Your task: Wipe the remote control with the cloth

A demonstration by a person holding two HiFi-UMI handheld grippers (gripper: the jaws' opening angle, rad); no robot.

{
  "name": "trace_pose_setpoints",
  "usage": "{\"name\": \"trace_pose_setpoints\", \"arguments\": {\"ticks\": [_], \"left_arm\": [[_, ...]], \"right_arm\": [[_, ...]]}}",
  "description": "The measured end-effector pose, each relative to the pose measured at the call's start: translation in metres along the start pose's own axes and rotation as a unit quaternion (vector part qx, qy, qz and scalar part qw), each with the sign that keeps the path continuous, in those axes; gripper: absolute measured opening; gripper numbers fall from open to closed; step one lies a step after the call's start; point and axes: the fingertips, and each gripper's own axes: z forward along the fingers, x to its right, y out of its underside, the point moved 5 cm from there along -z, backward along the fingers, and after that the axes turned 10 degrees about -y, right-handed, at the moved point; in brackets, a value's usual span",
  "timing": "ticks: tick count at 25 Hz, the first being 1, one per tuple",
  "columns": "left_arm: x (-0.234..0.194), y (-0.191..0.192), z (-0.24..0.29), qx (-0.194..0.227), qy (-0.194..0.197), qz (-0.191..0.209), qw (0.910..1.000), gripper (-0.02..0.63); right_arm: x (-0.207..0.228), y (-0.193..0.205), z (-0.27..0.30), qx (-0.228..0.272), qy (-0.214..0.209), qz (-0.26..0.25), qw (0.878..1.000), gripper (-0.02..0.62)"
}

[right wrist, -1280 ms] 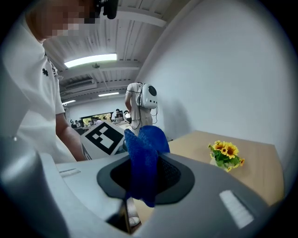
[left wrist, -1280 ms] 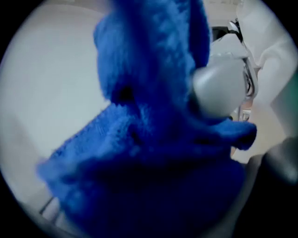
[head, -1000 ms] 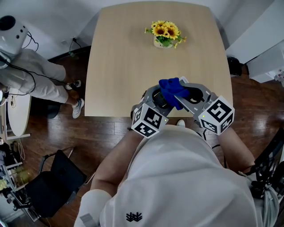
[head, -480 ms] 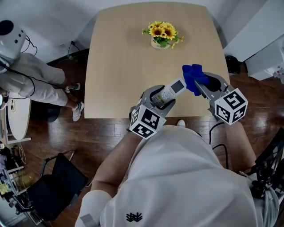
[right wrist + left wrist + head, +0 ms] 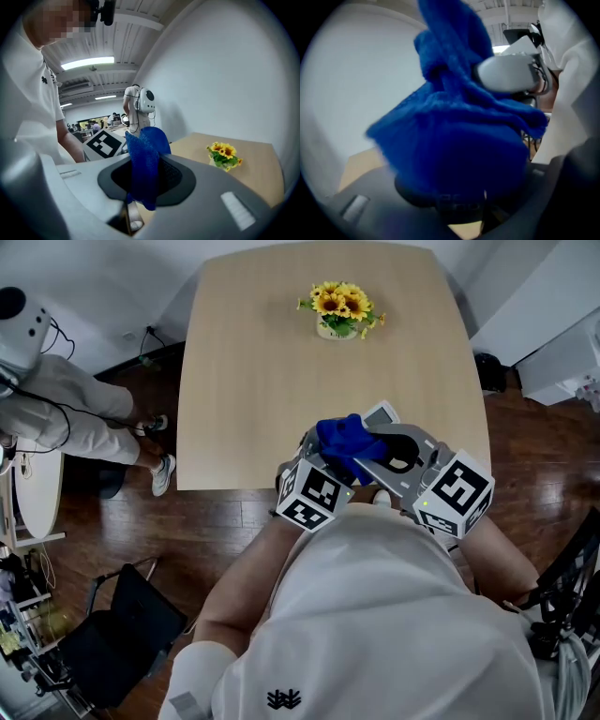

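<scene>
The remote control (image 5: 382,414) is a stiff, light plastic bar with a smooth shell, so I judge it slippery under side pressure and apt to swivel if it is gripped by 1 end alone. The best hold is across its long edges near the lower end, clear of the buttons, which is about where my left tool (image 5: 328,454) has it. That tool is clamped on the remote's near end (the cloth hides the pads in the left gripper view, but the head view shows the remote running out from between the jaws). It holds the remote in the air above the near edge of the counter (image 5: 253,362), pointing away from me.

The blue cloth (image 5: 345,439) is soft, limp and light, and it bunches rather than slides, so a pinch on a fold is enough. My right tool (image 5: 145,187) is closed on just such a fold, with cloth standing above the jaws and a tail below them in its own view.

The cloth lies draped over the middle of the remote, touching it, just ahead of the left tool's jaws. Only the remote's pale far tip (image 5: 506,72) pokes out beyond it. The 2 tools sit close together, the right one angled in from my right. The pot of sunflowers (image 5: 339,307) stands well apart at the far side of the counter
</scene>
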Motion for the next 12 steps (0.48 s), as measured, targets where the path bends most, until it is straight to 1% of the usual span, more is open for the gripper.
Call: {"name": "trace_pose_setpoints", "arguments": {"ticks": [2, 4, 12], "left_arm": [[-0.001, -0.003, -0.001, 0.002, -0.001, 0.000, 1.0000, 0.275], [-0.003, -0.002, -0.003, 0.002, -0.002, -0.001, 1.0000, 0.275], [-0.008, 0.008, -0.009, -0.003, -0.007, -0.008, 0.9999, 0.275]], "right_arm": [[-0.006, 0.003, 0.009, -0.007, -0.014, -0.002, 1.000, 0.087], [0.000, 0.007, 0.010, -0.011, -0.006, -0.001, 1.000, 0.087], [0.053, 0.028, -0.020, -0.031, 0.085, 0.019, 0.996, 0.087]]}}
